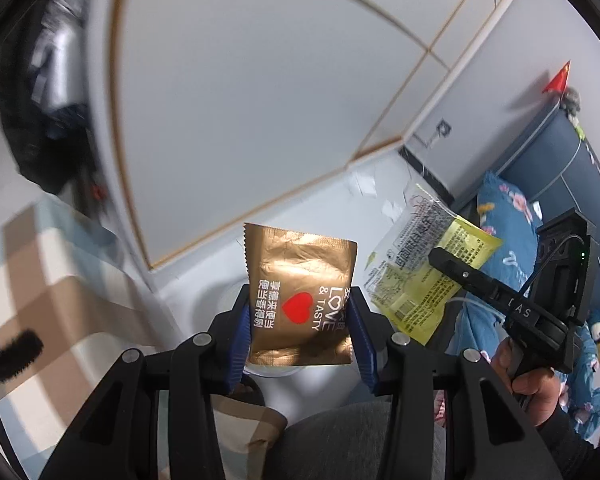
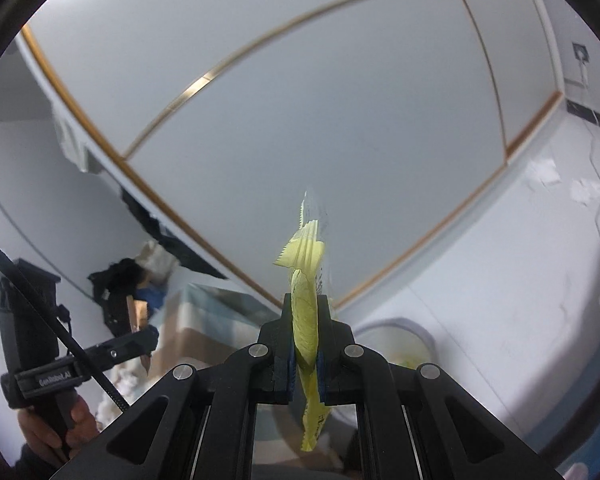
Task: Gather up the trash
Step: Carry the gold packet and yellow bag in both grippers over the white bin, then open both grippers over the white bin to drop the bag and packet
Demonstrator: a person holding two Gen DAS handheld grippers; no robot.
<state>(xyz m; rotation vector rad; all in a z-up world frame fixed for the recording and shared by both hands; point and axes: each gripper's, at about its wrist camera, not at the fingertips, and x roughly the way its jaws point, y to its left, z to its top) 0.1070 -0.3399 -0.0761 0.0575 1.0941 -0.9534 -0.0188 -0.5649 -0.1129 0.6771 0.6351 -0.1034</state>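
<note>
My left gripper (image 1: 300, 312) holds a gold foil wrapper (image 1: 300, 280) with a red heart and "LOVE & TASTY" print, its blue pads pressed on the wrapper's two side edges. My right gripper (image 2: 305, 320) is shut on a yellow and clear plastic wrapper (image 2: 306, 308), seen edge-on and standing up between the pads. In the left wrist view that yellow wrapper (image 1: 420, 276) hangs flat-on to the right of the gold one, pinched by the right gripper (image 1: 444, 260). A white round bin (image 2: 414, 330) sits low behind the right gripper. Both grippers are raised off the floor.
A white cabinet with gold trim (image 1: 260, 100) fills the background. A checked brown and blue fabric (image 1: 60, 300) lies at the left. A blue flowered cloth (image 1: 512, 208) and a blue cabinet (image 1: 568, 168) stand at the right. White paper scraps (image 2: 548, 172) lie on the floor.
</note>
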